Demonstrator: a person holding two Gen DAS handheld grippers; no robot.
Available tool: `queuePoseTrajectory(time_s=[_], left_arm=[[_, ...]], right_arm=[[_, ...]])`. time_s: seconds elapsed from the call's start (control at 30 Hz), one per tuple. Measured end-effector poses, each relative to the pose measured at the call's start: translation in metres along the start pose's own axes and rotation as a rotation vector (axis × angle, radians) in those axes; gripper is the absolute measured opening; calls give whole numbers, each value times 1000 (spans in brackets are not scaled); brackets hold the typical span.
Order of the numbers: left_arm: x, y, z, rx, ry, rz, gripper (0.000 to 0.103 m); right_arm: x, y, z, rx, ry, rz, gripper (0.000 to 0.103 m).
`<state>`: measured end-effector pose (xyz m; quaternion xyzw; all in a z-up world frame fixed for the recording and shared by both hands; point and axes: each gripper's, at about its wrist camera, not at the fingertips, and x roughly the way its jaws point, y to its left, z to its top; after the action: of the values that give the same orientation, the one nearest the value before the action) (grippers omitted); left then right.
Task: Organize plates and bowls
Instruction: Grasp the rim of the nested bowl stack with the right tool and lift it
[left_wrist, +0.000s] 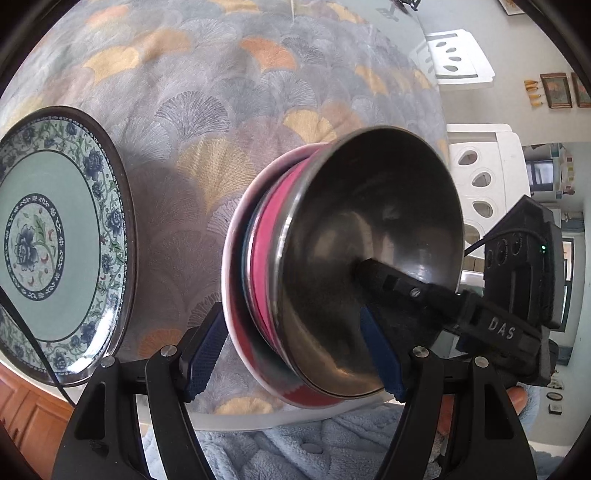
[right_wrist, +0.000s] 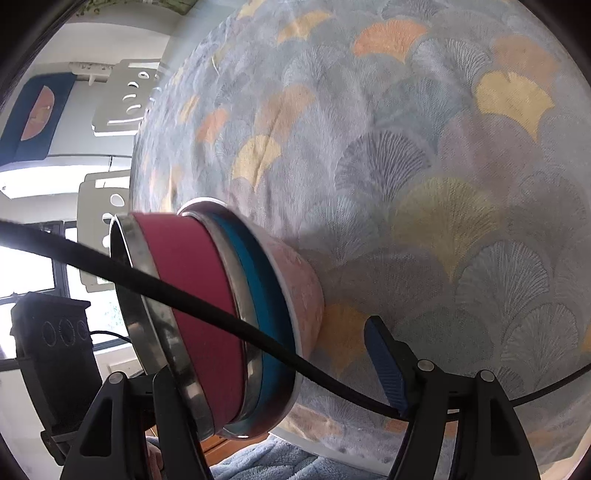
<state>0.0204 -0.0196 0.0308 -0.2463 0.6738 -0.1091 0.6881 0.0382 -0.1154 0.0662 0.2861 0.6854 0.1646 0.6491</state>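
A stack of nested bowls (left_wrist: 332, 258) rests on the ginkgo-patterned tablecloth (left_wrist: 207, 110): a steel bowl with a pink outside (right_wrist: 192, 295), a blue one (right_wrist: 266, 314) and a pale pink one (right_wrist: 306, 291) underneath. My left gripper (left_wrist: 291, 314) straddles the stack's near wall. One pad (left_wrist: 207, 350) lies against the pale bowl's outside, the other (left_wrist: 380, 358) inside the steel bowl. My right gripper (right_wrist: 269, 343) straddles the opposite wall. Its outer pad (right_wrist: 384, 362) stands apart from the pale bowl, and its other finger (left_wrist: 391, 284) reaches inside the steel bowl. A floral plate (left_wrist: 55, 243) lies to the left.
White chairs (left_wrist: 476, 177) stand along the table's far side. A black cable (right_wrist: 221, 314) crosses in front of the bowls in the right wrist view. The table's near edge, a light blue fleece garment (left_wrist: 295, 450) and a wooden cabinet (left_wrist: 26, 417) lie below.
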Motion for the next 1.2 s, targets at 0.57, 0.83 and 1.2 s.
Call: queuePoseTrajectory(time_s=[0.57, 0.83, 1.2], left_arm=[[15, 6, 5, -24, 29, -11, 71], [17, 2, 1, -3, 30, -44, 71], [15, -2, -8, 19, 16, -76, 71]], right_arm=[[-7, -6, 1, 4, -32, 12, 69], [-8, -8, -3, 5, -39, 24, 69], [-11, -5, -15, -16, -42, 46, 65]])
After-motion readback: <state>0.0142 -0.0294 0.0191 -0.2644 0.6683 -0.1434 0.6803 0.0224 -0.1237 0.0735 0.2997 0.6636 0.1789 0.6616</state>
